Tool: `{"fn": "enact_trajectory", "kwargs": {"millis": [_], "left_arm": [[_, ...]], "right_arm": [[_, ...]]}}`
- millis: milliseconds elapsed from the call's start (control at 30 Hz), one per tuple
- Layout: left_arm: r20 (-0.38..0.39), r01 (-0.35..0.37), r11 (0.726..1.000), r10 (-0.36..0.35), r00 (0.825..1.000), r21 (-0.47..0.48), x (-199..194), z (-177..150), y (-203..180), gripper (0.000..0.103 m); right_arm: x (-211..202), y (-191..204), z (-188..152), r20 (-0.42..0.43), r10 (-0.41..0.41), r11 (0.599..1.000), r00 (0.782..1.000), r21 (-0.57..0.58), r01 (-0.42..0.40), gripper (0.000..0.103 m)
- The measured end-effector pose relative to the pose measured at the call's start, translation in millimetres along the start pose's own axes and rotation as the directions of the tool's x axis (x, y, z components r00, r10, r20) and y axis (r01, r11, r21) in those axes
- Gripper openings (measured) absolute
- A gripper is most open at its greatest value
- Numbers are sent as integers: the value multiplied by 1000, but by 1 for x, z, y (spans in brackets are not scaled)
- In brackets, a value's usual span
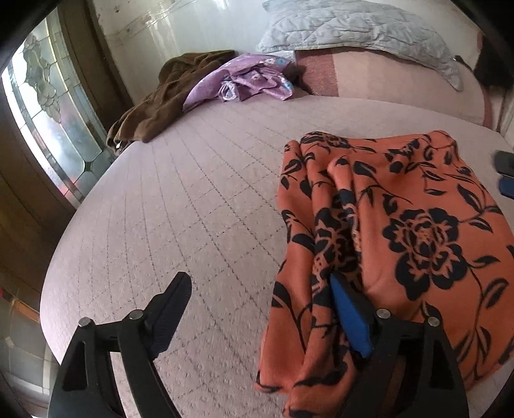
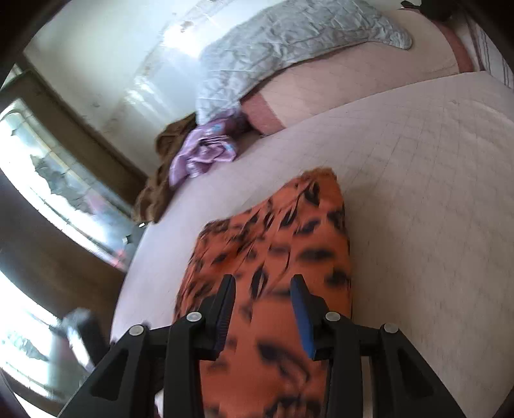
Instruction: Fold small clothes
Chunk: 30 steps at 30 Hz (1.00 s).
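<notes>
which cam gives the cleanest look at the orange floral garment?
Left wrist. The orange floral garment is sharp there, folds and flower print readable, lying on the bed. The right wrist view shows it motion-blurred, partly hidden behind the right gripper.

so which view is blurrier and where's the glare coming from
Right wrist view: the orange black-flowered cloth is smeared by motion blur; the window on the left is blown out white. Left wrist view: the cloth's flowers are sharp, with glare on the glossy white wall; fisheye bends the pink quilted bed's edge.
</notes>
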<state>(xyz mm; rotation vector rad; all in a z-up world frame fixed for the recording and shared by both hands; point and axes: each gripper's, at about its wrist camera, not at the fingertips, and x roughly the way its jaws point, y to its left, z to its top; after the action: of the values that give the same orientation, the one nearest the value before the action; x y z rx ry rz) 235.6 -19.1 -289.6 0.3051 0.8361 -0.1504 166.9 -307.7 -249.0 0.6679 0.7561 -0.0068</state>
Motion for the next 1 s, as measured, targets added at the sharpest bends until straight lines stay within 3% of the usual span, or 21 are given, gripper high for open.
{"fn": "enact_trajectory", "kwargs": {"millis": [133,200,233,400,567,733,833,867,1000], "left_arm": [[15,-30,1000,30,999,7,5,2,-2,92],[18,-30,1000,30,999,4,9,3,-4,92],[21,-26,1000,26,999,-2,9,4,-3,92],[40,-20,1000,20,999,-12,6,3,-2,91],[46,-14,1000,15,999,-26,5,1,-1,91],[37,-1,999,3,999,-54,5,-1,2,91],[33,4,998,-2,999,-56,6,-2,2,91],[35,1,998,1,999,-59,5,-3,2,91],[34,3,997,-1,999,-71,5,-3,3,92]], "right_arm": [[49,-14,27,-53,-80,993,995,77,84,39],[86,-33,31,-168,-122,981,978,130,145,40],[97,-40,30,-188,-94,980,978,157,125,40],[74,-40,38,-154,-35,984,987,167,61,40],[19,-23,8,-108,49,996,993,82,-40,41],[-36,0,-34,-97,67,996,993,-50,-72,40],[-31,-3,-57,-164,30,995,986,-85,-44,59],[-19,-7,-67,-212,10,995,977,-94,-30,60],[-10,-4,-79,-170,-27,981,985,-195,-6,60]]}}
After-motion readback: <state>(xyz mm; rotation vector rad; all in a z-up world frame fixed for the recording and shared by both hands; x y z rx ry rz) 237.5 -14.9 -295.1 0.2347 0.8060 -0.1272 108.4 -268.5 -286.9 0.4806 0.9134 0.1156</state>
